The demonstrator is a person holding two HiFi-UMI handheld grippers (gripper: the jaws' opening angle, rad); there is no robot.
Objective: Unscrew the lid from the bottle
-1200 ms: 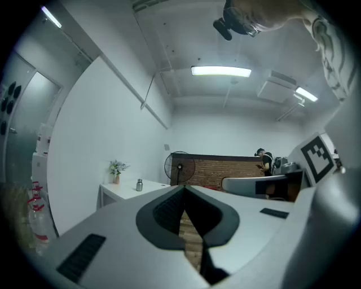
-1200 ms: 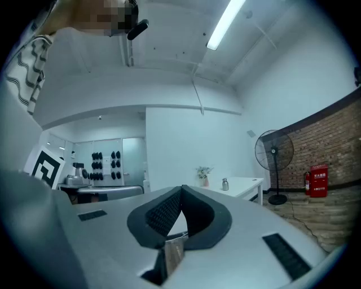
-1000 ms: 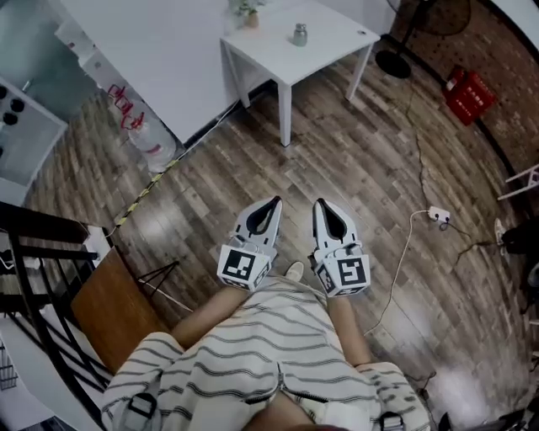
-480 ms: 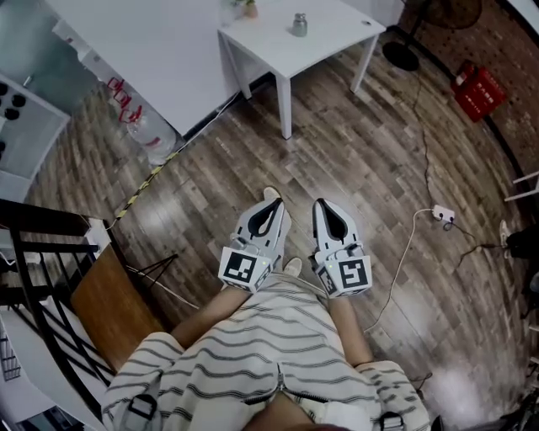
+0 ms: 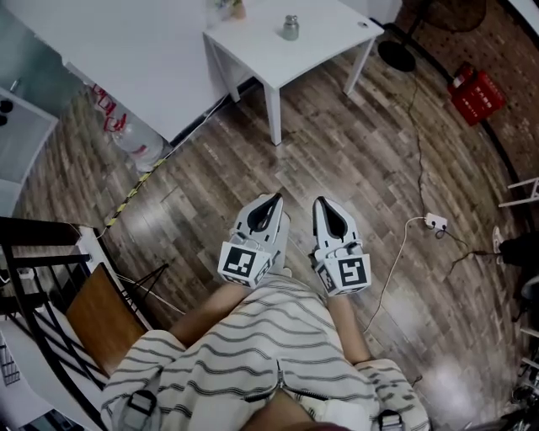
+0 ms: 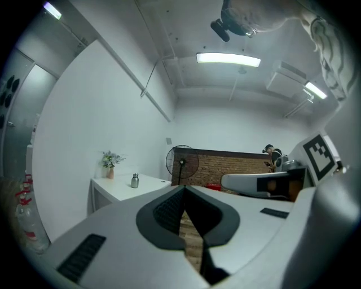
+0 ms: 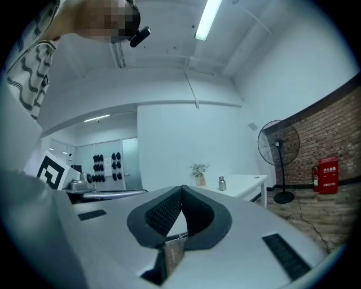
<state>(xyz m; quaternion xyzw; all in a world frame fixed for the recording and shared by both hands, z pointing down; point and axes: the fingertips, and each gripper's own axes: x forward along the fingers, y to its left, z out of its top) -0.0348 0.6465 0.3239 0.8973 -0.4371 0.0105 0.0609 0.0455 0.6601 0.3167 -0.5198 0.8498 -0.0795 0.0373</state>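
A small metal bottle (image 5: 290, 28) with its lid on stands on a white table (image 5: 320, 42) far ahead of me. The same bottle (image 6: 135, 180) shows small in the left gripper view, and the bottle (image 7: 221, 183) also shows in the right gripper view. Both grippers are held close to my body over the wooden floor, well short of the table. My left gripper (image 5: 275, 202) is shut with nothing between its jaws. My right gripper (image 5: 322, 204) is shut and empty too, side by side with the left.
A potted plant (image 5: 233, 8) stands at the table's back. A standing fan (image 5: 396, 55) and a red crate (image 5: 472, 93) are to the right. A cable with a power strip (image 5: 435, 222) lies on the floor. A dark rack and a brown board (image 5: 97, 316) are at my left.
The table and bottle have shifted slightly left and up in the head view as I move. Both grippers stay shut and side by side.
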